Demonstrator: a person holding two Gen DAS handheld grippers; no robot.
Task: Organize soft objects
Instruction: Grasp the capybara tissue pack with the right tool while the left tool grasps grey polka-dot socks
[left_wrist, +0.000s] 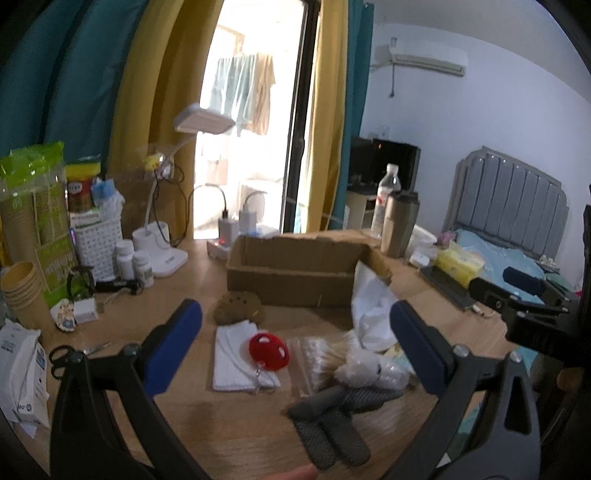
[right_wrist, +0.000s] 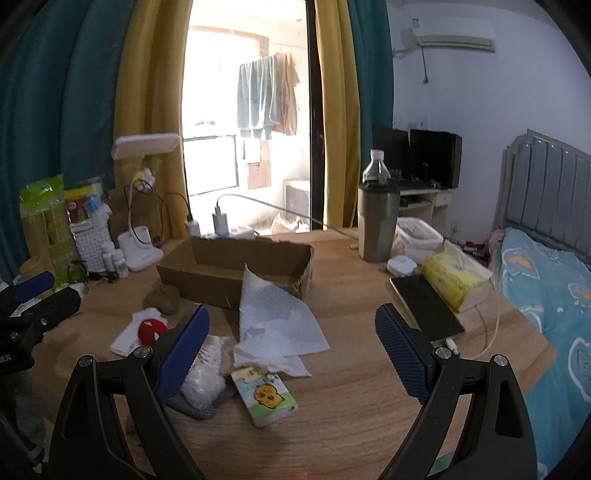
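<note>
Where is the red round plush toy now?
In the left wrist view, the red plush toy lies on a folded white cloth, left of the grey gloves and in front of the cardboard box.

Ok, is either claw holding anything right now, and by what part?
Nothing is held. The left claw and right claw are both open above the table, with the soft items lying loose below.

Both wrist cams sit low over the near edge of the surface (left_wrist: 229, 435), facing 12 o'clock toward the balcony door. Left cam is left, right cam right. Shared: cardboard box (left_wrist: 295, 266) (right_wrist: 236, 269), red plush (left_wrist: 268, 350) (right_wrist: 151, 330), desk lamp (right_wrist: 142, 236).
</note>
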